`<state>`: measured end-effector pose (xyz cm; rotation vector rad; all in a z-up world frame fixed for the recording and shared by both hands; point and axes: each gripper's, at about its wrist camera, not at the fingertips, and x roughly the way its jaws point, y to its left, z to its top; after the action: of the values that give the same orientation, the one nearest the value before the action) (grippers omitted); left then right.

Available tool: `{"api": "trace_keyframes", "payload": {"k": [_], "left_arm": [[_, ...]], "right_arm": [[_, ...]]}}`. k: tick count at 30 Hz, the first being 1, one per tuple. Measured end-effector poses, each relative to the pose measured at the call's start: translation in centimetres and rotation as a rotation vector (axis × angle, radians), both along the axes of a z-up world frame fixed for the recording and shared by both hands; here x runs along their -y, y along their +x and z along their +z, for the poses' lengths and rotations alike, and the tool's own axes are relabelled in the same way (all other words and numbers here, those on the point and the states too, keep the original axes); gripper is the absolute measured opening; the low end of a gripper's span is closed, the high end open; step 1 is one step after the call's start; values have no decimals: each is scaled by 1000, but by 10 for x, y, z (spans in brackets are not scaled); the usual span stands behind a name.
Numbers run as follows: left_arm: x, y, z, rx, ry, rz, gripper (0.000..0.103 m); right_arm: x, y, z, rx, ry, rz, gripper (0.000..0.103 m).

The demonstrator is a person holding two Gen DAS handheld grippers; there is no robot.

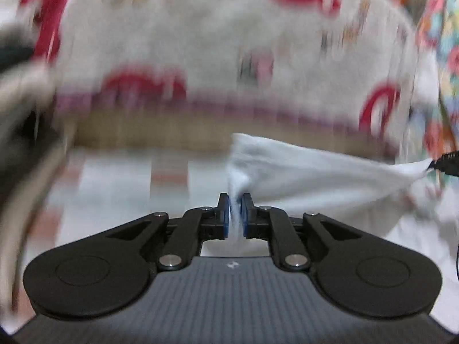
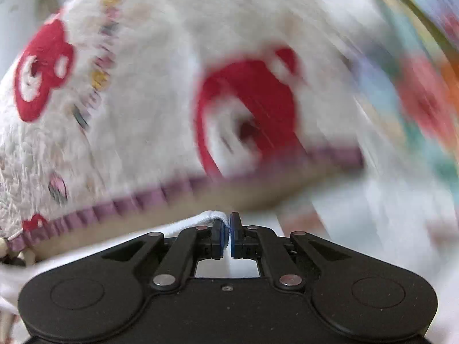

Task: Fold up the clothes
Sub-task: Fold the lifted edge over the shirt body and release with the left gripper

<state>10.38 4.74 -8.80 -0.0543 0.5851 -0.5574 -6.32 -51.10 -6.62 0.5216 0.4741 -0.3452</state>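
Left gripper (image 1: 235, 212): clamped on a white cloth (image 1: 301, 172), blue pads pressing a bunched fold of it from both sides. Cloth pinched between the jaws, then spreading up and away to the right, stretched toward the right edge of the left wrist view. There, its far corner meeting a dark tip (image 1: 447, 162), only partly in view, too small to identify with certainty.

Right gripper (image 2: 229, 233): jaws almost together, gripping a thin white edge of the same kind of cloth (image 2: 198, 220). Rolled hem lying over the top of the left finger and passing down between the blue pads. Rest of the cloth trailing off to the left, low in the right wrist view, behind the gripper body.

Behind both grippers, a fluffy white blanket (image 2: 149, 91) with big red bear-like shapes and small coloured marks, filling most of both views. Pleated purple trim (image 2: 120, 206) along its lower edge, with a tan band just beneath. Colourful patterned fabric (image 1: 441, 57) at the far right, in blue, red, orange and green, strongly blurred. Pale surface (image 1: 120, 183) with faint stripes below the blanket in the left wrist view, also blurred. Dark shape (image 1: 17, 51) at the left edge of that view, not clear enough to name.
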Motion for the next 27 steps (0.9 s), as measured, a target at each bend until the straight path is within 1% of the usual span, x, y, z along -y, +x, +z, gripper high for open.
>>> {"api": "trace_keyframes", "payload": {"k": [1, 3, 4, 6, 7, 8, 9, 10, 12, 14, 16, 17, 19, 23, 24, 25, 26, 27], "left_arm": [[-6, -9, -10, -73, 11, 4, 10], [-20, -24, -14, -109, -13, 13, 9], [-25, -32, -14, -122, -28, 15, 10], [-29, -37, -10, -133, -47, 17, 12], [-29, -37, -8, -136, -61, 17, 18], [-26, -39, -6, -145, -70, 10, 22], [-23, -41, -4, -154, -78, 1, 28], [-16, -42, -3, -161, -73, -35, 30], [5, -51, -6, -154, 9, -139, 31], [29, -63, -14, -137, 150, -246, 31], [51, -75, -26, -125, 291, -337, 34], [58, -81, -32, -127, 347, -369, 34], [65, -89, -41, -134, 412, -392, 40], [64, -86, -53, -180, 435, -350, 42], [64, -84, -55, -190, 435, -336, 42], [64, -83, -56, -193, 434, -331, 37], [65, -82, -56, -184, 442, -324, 29], [65, -80, -55, -176, 451, -316, 5]], "right_arm": [[1, -7, -12, -41, 23, -12, 5], [4, -16, -29, -132, 58, -26, 5], [8, -20, -31, -139, 72, -24, 5], [12, -24, -26, -109, 81, -11, 5], [11, -21, -26, -100, 72, -6, 5], [10, -18, -26, -90, 64, -1, 5], [8, -15, -25, -81, 55, 4, 5], [6, -14, -26, -81, 38, 14, 5], [4, -16, -30, -86, 0, 34, 5], [6, -23, -29, -74, -2, 37, 5], [13, -26, -28, -59, 26, 29, 5], [16, -27, -29, -52, 40, 29, 5], [19, -28, -30, -61, 35, 35, 5], [21, -25, -34, -60, 49, 42, 7], [23, -25, -36, -57, 59, 43, 8], [24, -25, -37, -53, 69, 44, 8], [26, -24, -38, -51, 80, 44, 8], [27, -24, -40, -49, 90, 43, 9]]}}
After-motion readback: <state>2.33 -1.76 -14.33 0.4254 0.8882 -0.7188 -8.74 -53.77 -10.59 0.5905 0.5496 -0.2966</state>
